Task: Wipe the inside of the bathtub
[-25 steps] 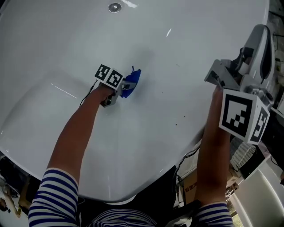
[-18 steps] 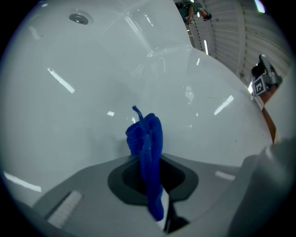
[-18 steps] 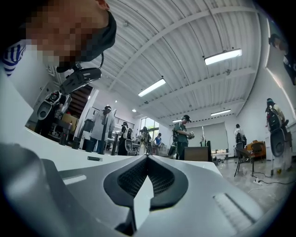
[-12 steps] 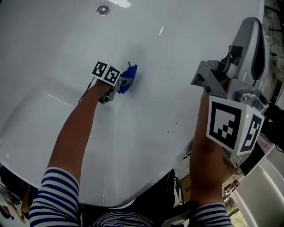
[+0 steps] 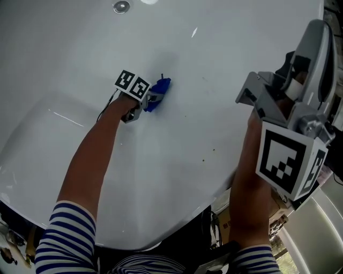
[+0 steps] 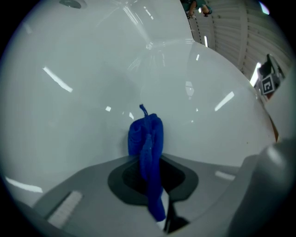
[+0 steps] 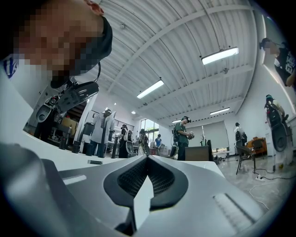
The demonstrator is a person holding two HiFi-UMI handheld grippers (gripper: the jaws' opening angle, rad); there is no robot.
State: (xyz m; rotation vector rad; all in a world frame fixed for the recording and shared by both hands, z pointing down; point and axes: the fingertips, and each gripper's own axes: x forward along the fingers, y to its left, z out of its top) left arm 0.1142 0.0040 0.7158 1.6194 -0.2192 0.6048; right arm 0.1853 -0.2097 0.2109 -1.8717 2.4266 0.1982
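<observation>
Your left gripper [image 5: 152,99] pinches the blue cloth [image 5: 160,88] against the tub [image 5: 177,155]; your right gripper [image 5: 246,95] is closed on nothing.

Super glossy, smooth white on the bathtub [image 5: 177,160], with light streaks mirrored all over it. Shiny metal on the round fitting [image 5: 121,6], top left of the head view. Soft matt blue cloth [image 6: 147,139], kinda fuzzy, bunched into folds. Smooth matt grey plastic on the left gripper [image 5: 151,99] and right gripper [image 7: 147,159]. Fine ribbing on the dark pads [image 7: 132,178] inside the right one. Striped knit fabric on the sleeve [image 5: 67,235], lower left.
</observation>
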